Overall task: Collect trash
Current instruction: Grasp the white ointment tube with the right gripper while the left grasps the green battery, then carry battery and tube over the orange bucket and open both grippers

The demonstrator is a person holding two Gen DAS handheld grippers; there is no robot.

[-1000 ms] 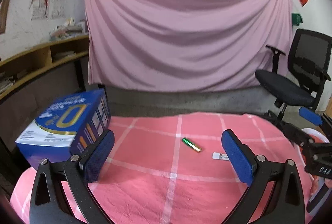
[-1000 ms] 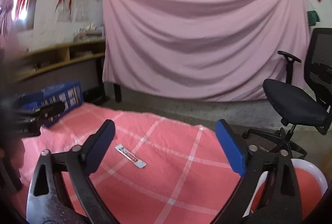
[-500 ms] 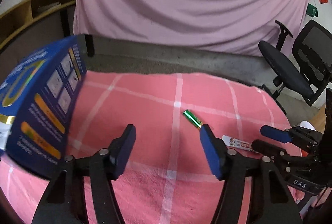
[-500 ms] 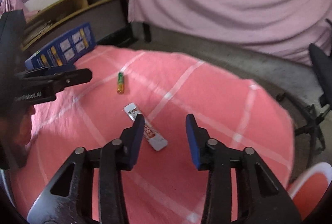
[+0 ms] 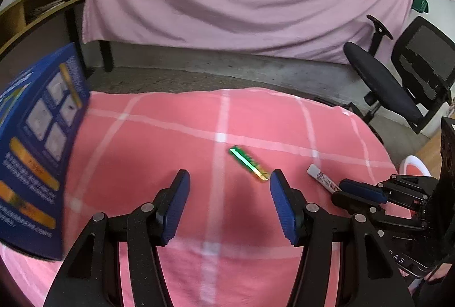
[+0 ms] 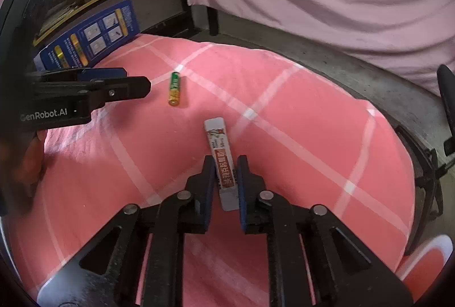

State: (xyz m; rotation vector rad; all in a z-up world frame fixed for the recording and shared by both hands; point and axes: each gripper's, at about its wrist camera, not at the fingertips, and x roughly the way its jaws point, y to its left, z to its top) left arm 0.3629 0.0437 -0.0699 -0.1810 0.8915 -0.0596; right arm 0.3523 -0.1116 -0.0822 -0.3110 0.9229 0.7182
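Note:
A green and gold battery (image 5: pixel 248 163) lies on the pink checked cloth (image 5: pixel 136 147). My left gripper (image 5: pixel 229 175) hovers just short of it, the battery's gold end beside the right fingertip. Its jaws are closing with nothing between the pads. In the right wrist view the battery (image 6: pixel 174 88) lies just past the left gripper (image 6: pixel 139 82). A flat white tube with red print (image 6: pixel 220 147) lies on the cloth. My right gripper (image 6: pixel 226 162) straddles its near half, jaws closing, pads against both sides. The left wrist view shows the tube (image 5: pixel 321 177) and right gripper (image 5: pixel 345 190) side-on.
A blue printed box (image 5: pixel 37 165) stands at the table's left edge, close to my left fingers; it also shows in the right wrist view (image 6: pixel 91 42). A white bin with a red liner (image 6: pixel 426 258) sits below the right edge. An office chair (image 5: pixel 398 91) stands beyond.
Both grippers tipped down toward the cloth and narrowed. The right one went from wide open to closed around the white tube. The left one came up to the battery.

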